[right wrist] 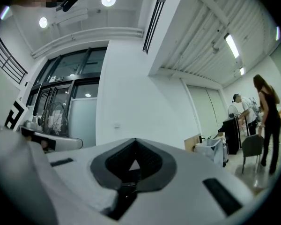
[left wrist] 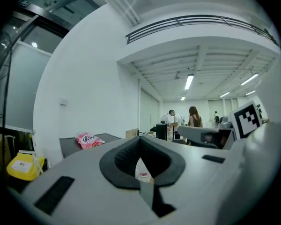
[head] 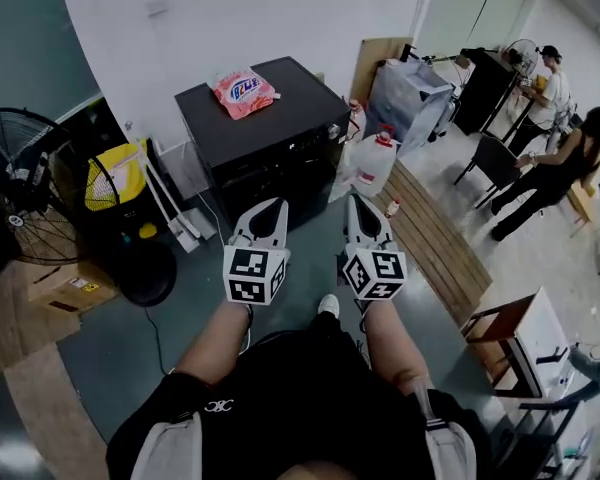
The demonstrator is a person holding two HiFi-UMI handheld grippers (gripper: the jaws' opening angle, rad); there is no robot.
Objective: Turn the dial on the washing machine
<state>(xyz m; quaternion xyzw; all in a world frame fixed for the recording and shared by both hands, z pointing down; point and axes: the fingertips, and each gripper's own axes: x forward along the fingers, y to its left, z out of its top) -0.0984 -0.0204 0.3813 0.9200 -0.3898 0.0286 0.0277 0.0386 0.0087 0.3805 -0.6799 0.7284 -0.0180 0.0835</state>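
Washing machine [head: 265, 133], a black box, stands against the white wall straight ahead of the person, well beyond both tools; its dial cannot be made out. A black fan [head: 25, 183] stands far to its left. A white jug [head: 372, 163] with a red cap sits on the floor just to its right. The left gripper [head: 270, 206] and right gripper [head: 358, 204] hang side by side above the floor, each with its jaws closed together on nothing. A pink bag [head: 243, 92] lies on the machine's top.
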